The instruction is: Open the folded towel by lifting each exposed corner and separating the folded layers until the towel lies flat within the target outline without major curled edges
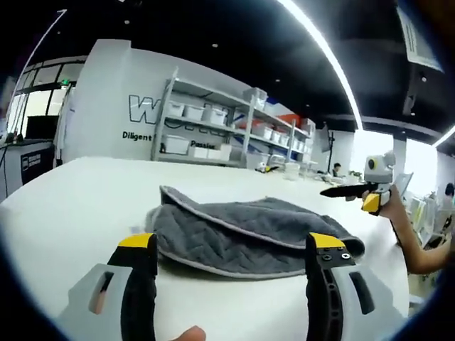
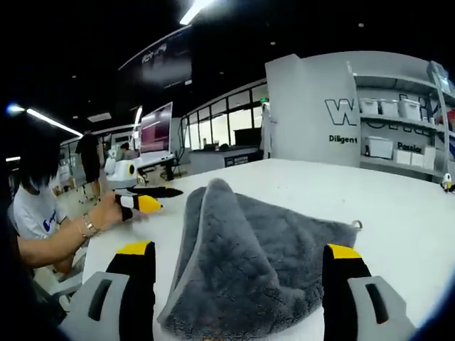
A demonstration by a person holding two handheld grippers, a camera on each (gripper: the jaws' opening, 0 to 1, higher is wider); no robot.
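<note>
**Folded towel waits between two open grippers**

The grey towel [image 1: 249,238] lies folded on the white worktop [image 1: 78,206], a soft heap with its pale-trimmed edges stacked one over another. In the left gripper view the layers run across in long bands, the top flap's edge curving from the raised left end down toward the right. In the right gripper view the same towel humps up into a ridge near the middle, with a small hanging loop poking out at its far right corner. I cannot make out any target outline on the worktop.

The left hand-held gripper [image 1: 234,249] is spread wide and pinching nothing — its yellow-tipped jaws stand either side of the towel's near edge, low over the worktop, which looks like a line-up for reaching under the trim. The right hand-held gripper [image 2: 242,257] is likewise spread and empty, its jaws framing the heap from the other side. Each gripper also shows across the table from the other's view, held in a hand and well apart from the cloth.

Coming at the towel from opposite sides makes sense: one gripper could pin or lift a corner while the other peels the layer away. By my reading the unfolding has yet to start; the exposed trimmed edge nearest the left gripper seems the likeliest first hold.

Behind, shelving with white bins [image 1: 213,121] stands against a lettered wall.
</note>
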